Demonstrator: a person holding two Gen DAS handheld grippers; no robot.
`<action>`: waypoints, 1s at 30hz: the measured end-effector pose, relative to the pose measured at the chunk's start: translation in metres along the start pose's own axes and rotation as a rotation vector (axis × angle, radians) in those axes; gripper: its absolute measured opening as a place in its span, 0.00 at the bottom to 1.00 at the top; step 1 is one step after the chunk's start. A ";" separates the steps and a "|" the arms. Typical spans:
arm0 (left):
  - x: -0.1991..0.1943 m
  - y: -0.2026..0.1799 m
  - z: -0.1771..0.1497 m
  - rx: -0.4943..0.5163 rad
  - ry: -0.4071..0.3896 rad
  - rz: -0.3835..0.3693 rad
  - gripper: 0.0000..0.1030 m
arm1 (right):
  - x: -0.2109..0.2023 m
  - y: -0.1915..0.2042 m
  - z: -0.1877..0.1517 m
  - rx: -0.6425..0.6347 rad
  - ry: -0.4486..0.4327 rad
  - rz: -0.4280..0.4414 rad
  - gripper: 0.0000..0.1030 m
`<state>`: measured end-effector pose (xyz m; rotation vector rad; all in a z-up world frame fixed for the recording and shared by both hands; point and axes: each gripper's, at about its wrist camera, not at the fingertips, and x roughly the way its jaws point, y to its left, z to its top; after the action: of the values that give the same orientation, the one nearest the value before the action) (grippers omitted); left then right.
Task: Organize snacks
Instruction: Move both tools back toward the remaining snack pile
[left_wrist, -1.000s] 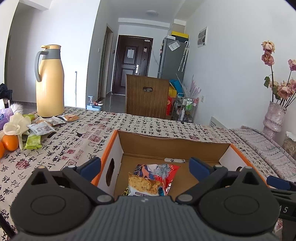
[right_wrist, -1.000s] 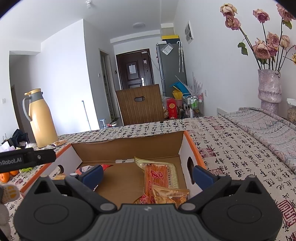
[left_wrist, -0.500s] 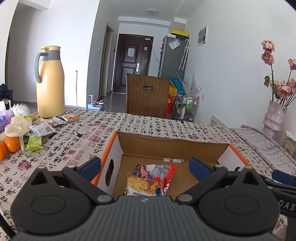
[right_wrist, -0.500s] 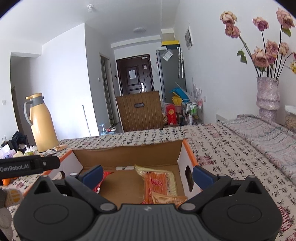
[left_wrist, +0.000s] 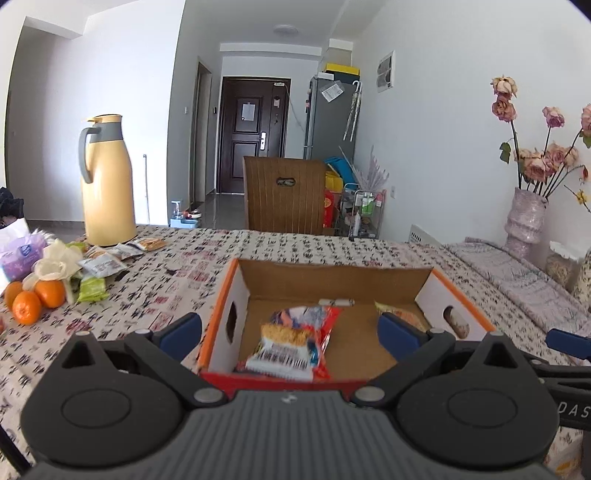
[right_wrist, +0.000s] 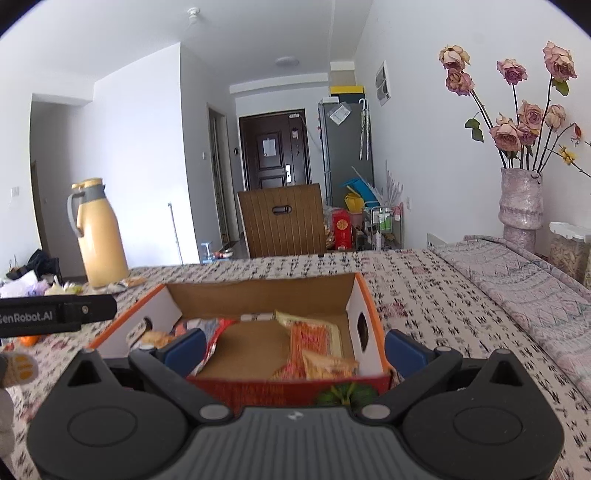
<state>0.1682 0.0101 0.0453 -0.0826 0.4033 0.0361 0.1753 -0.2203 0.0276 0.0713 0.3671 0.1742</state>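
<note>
I have both tongs hovering at the near edge of the cardboard box (left_wrist: 334, 275), which sits on the patterned surface (left_wrist: 155, 295). My left tongs (left_wrist: 290, 330) are released, their blue tips spread wide with nothing between them, and my right tongs (right_wrist: 293, 347) are released too, gaping just as wide. Inside the box, a red and blue snack packet (left_wrist: 295, 341) lies toward its left side, and an orange packet (right_wrist: 314, 341) lies toward its right with a smaller yellow packet (right_wrist: 328, 365) at its near end. More loose snacks (left_wrist: 98, 266) sit well apart to the left, by the oranges (left_wrist: 33, 297) and the yellow thermos (left_wrist: 105, 181).
</note>
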 end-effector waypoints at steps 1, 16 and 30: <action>-0.004 0.002 -0.003 -0.002 0.004 0.001 1.00 | -0.004 0.000 -0.003 -0.002 0.006 0.001 1.00; -0.045 0.023 -0.064 -0.009 0.125 -0.004 1.00 | -0.050 0.010 -0.059 -0.045 0.126 0.029 1.00; -0.055 0.031 -0.073 -0.042 0.116 -0.001 1.00 | -0.052 0.016 -0.072 -0.026 0.177 0.048 1.00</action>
<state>0.0877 0.0330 -0.0027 -0.1264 0.5186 0.0391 0.0986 -0.2110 -0.0189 0.0389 0.5393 0.2332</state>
